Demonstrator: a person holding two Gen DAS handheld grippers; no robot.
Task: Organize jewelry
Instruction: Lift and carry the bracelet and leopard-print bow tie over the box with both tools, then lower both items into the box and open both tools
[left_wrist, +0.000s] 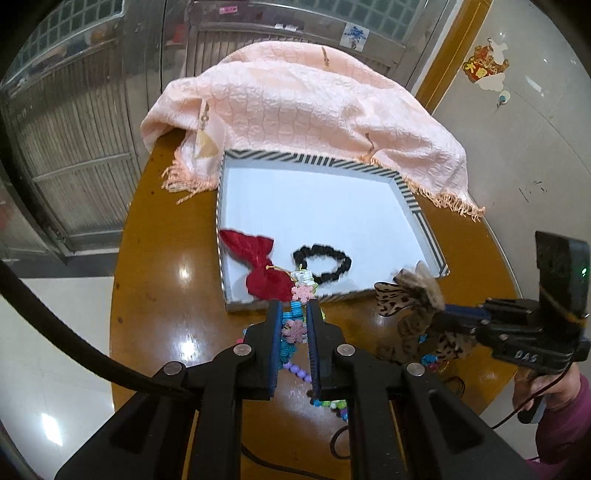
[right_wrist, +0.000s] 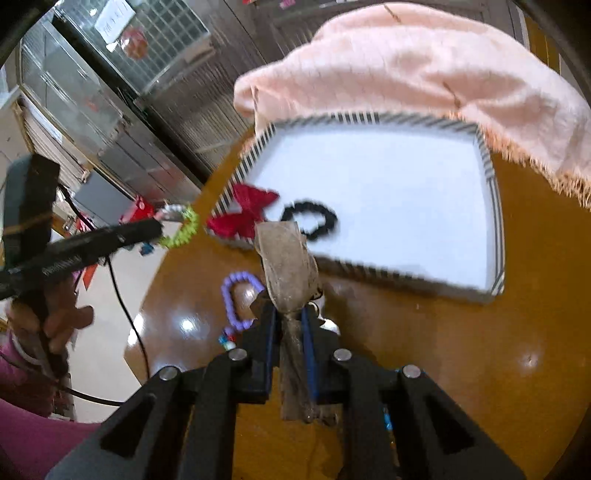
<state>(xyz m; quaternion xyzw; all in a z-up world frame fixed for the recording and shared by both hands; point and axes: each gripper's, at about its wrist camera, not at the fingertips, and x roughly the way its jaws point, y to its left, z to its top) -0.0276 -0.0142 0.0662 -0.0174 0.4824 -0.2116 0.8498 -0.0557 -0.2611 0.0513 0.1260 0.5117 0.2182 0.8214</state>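
Note:
A white tray with a striped rim (left_wrist: 413, 201) (right_wrist: 493, 206) lies on the round brown table. In it are a red bow (left_wrist: 262, 269) (right_wrist: 245, 214) and a black scrunchie (left_wrist: 325, 264) (right_wrist: 314, 219). My left gripper (left_wrist: 293, 310) (right_wrist: 159, 229) is shut on a bead bracelet with pink flowers (left_wrist: 293, 328), held at the tray's near edge; its green and white beads (right_wrist: 183, 225) show in the right wrist view. My right gripper (right_wrist: 290, 314) (left_wrist: 443, 308) is shut on a brown leopard-print bow (right_wrist: 290, 266) (left_wrist: 410, 299), held near the tray's near right corner.
A pink fringed cloth (left_wrist: 295, 107) (right_wrist: 424, 74) is heaped behind the tray. A purple bead bracelet (right_wrist: 236, 299) (left_wrist: 297, 371) and other coloured beads (left_wrist: 332, 404) lie on the table (left_wrist: 155, 295) near me. Cables trail over the table's near edge.

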